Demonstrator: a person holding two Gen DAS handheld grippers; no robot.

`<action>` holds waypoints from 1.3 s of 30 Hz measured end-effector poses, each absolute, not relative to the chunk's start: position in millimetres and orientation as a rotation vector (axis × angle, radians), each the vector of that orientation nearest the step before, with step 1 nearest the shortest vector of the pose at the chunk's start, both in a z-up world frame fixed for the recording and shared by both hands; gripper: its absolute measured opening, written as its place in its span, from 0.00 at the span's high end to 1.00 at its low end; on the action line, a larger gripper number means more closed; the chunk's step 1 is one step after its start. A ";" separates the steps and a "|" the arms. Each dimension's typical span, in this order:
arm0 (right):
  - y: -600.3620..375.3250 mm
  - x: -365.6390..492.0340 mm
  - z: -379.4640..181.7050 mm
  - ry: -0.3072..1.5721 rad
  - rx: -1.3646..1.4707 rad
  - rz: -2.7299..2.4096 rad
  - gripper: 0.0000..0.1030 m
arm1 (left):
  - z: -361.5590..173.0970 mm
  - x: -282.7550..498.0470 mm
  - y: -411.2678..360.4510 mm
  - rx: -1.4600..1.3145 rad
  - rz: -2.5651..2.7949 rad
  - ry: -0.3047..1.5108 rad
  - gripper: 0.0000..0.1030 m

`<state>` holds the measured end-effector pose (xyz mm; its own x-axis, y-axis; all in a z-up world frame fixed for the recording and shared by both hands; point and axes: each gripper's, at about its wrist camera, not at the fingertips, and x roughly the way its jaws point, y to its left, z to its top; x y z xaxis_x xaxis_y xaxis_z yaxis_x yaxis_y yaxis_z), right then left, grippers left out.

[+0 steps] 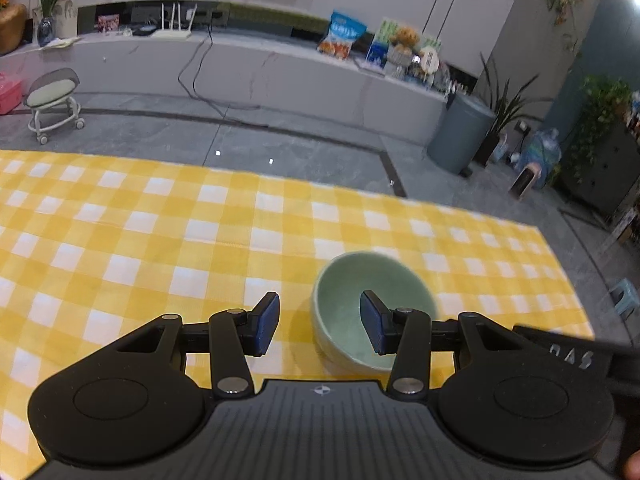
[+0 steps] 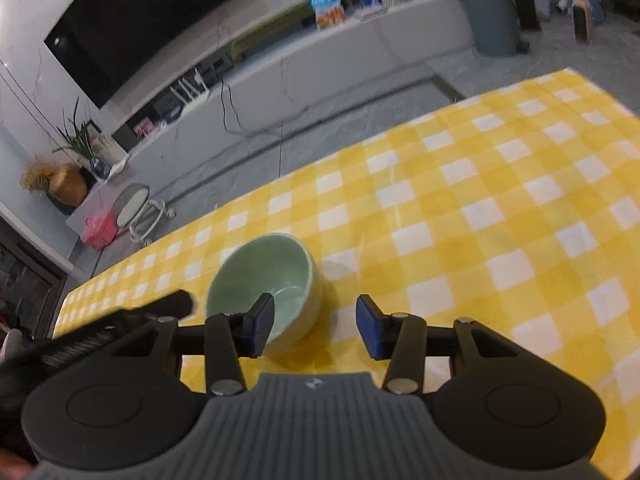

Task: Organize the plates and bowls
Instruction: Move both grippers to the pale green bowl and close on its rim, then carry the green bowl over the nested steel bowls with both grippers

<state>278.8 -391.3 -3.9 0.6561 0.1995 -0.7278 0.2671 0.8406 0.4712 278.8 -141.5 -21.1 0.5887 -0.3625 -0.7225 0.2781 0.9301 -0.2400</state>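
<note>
— Black jaw linkages fill the near edge of both wrist views. On the left gripper [image 1: 319,322] the blue pads [image 1: 267,322] stand spread, nothing between them but cloth and the bowl's near-left wall.

— And the bowl itself?

— Pale green bowl [image 1: 370,312], upright and empty, on the yellow checked tablecloth [image 1: 140,240]. From the left wrist it sits at about one o'clock of the jaw gap, with the right-hand pad hanging over its hollow. I can't tell whether that pad touches the glaze.

— The other tool?

— The right gripper [image 2: 315,326] is spread too, pinching nothing. From its camera the same bowl [image 2: 266,280] lies at eleven o'clock, its rim partly behind the left-hand pad [image 2: 262,322]. A blurred dark bar at nine o'clock looks like part of the left tool.

— How would you take that bowl?

— It looks like glazed ceramic, so I'd guess stiff, a bit heavy, slick and chippable. I'd straddle the rim, one pad inside and one outside the wall, at the nearest edge, and squeeze firmly, since a smooth curved wall could slide out of a light pinch. Set it down gently.

— Any plates?

— None in either view.
</note>
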 end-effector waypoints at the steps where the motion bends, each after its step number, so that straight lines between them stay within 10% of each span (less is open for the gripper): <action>1: -389.5 284.6 -5.6 0.884 0.593 -0.045 0.55 | -25.2 283.0 -142.1 -0.104 -0.374 0.884 0.49; 11: -371.1 319.2 -36.7 1.010 0.581 -0.049 0.76 | -48.6 305.2 -144.9 -0.157 -0.342 1.004 0.58; 18: -377.4 320.6 -46.3 0.999 0.644 -0.041 0.80 | -59.5 309.9 -155.1 -0.170 -0.353 1.057 0.86; 39: -371.4 246.8 5.2 0.979 0.645 -0.045 0.89 | -0.3 241.6 -146.8 -0.187 -0.363 1.035 0.90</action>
